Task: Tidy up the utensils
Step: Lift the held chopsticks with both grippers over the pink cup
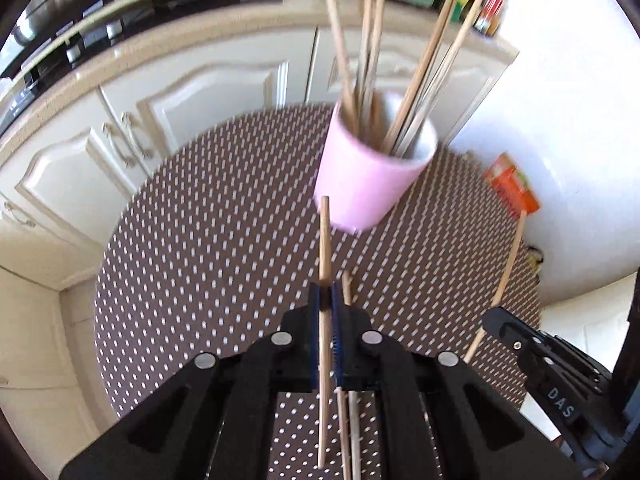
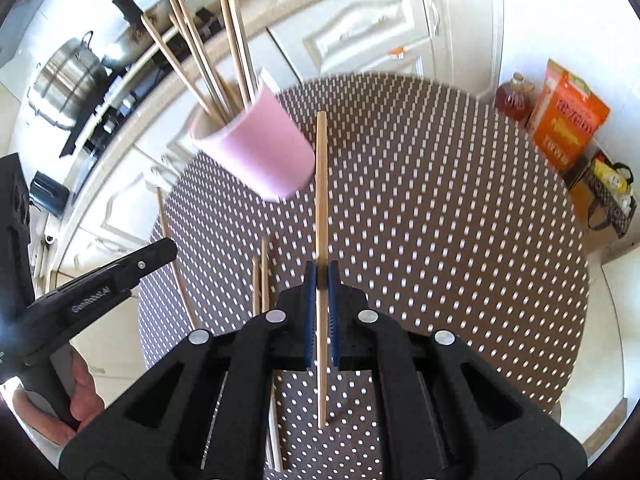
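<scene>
My left gripper (image 1: pixel 326 300) is shut on one wooden chopstick (image 1: pixel 325 240), which stands nearly upright above the dotted round table (image 1: pixel 200 240). Just beyond it is a pink cup (image 1: pixel 368 184) holding several chopsticks. Two loose chopsticks (image 1: pixel 347 420) lie on the table below my fingers. In the right wrist view my right gripper (image 2: pixel 321 276) is shut on another chopstick (image 2: pixel 321 184), also close to the pink cup (image 2: pixel 260 148). The left gripper (image 2: pixel 168 246) shows at the left of that view, held by a hand (image 2: pixel 84 396).
An orange box (image 2: pixel 568 120), a bottle (image 2: pixel 514 96) and a dark bag (image 2: pixel 608 196) sit past the table's right edge. White cabinets (image 1: pixel 120 128) and a countertop with a steel pot (image 2: pixel 68 76) run behind the table.
</scene>
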Available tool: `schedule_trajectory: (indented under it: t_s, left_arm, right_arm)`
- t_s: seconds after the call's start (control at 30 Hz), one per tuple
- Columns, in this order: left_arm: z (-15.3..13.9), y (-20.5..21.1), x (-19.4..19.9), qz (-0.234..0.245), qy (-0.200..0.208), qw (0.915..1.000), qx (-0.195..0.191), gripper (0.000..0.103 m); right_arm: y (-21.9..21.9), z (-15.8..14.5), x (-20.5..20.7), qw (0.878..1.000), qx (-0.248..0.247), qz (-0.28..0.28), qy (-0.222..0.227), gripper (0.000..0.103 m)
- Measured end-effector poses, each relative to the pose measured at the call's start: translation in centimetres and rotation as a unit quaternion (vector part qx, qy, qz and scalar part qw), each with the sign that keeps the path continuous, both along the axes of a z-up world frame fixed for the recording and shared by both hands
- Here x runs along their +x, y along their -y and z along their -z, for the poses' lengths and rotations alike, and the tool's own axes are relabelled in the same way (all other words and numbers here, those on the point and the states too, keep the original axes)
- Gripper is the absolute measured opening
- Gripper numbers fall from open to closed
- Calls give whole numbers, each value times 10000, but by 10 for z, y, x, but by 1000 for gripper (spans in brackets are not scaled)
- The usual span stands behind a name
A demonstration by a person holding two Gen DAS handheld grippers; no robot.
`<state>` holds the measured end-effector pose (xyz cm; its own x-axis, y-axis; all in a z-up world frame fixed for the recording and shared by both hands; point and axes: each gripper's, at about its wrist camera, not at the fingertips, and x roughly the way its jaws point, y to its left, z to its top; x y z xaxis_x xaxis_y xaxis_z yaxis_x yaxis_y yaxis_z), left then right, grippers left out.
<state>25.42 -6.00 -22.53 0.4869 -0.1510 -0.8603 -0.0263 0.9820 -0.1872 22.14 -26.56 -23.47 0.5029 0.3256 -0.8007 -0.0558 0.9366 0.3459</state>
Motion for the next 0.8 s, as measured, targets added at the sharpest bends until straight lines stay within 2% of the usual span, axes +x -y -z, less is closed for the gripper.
schedule_trajectory:
  t_s: [0.27,0.6,0.8]
  left_arm:
    - [-52,7,-6,56,696,9975,-40,6]
    - [-125,-11,12,-93,1526,9882,-70,6]
    - [-168,-18,25,-148,1754,9843,-89,6]
  right_arm:
    - [1,-52,9,9981,26,-40,612,6]
    - [-6,-110,32,9929,51,-77,1184,6]
    - [-7,-153,45,9869,56,-122,1606,6]
